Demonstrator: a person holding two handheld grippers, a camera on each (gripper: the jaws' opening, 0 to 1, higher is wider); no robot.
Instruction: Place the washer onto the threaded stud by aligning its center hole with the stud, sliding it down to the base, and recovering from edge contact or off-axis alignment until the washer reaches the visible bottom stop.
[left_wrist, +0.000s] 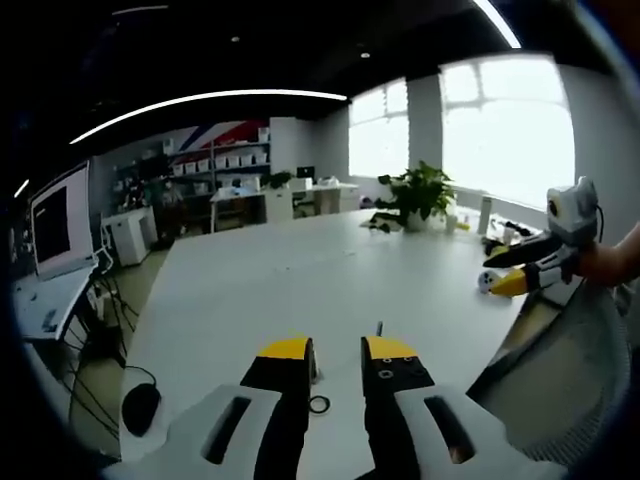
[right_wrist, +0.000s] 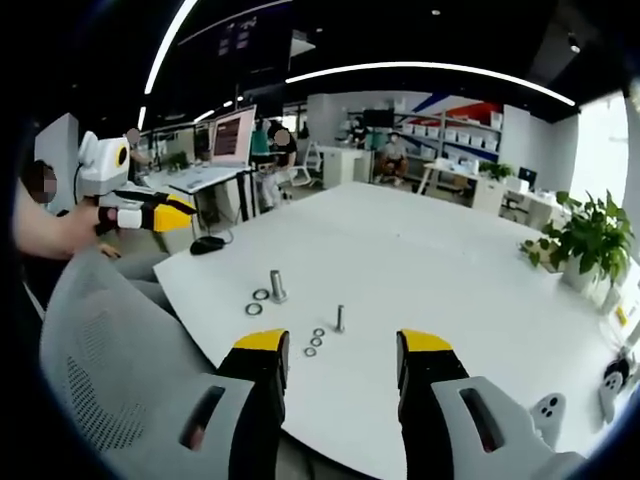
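In the right gripper view a thin threaded stud (right_wrist: 340, 318) stands upright on the white table (right_wrist: 420, 260), with small washers (right_wrist: 316, 342) lying at its foot. A thicker bolt (right_wrist: 277, 285) stands to the left with two larger washers (right_wrist: 258, 301) beside it. My right gripper (right_wrist: 343, 345) hovers open just short of them, nothing between its jaws. My left gripper (left_wrist: 337, 350) is open too; a washer (left_wrist: 319, 404) lies flat on the table between its jaws and the thin stud (left_wrist: 379, 328) rises by its right jaw.
A grey mesh chair back (right_wrist: 100, 350) stands at the table's near edge. A black mouse (right_wrist: 207, 243) lies near the table corner. A potted plant (right_wrist: 595, 235) and a white controller (right_wrist: 548, 408) sit to the right. People sit at far desks.
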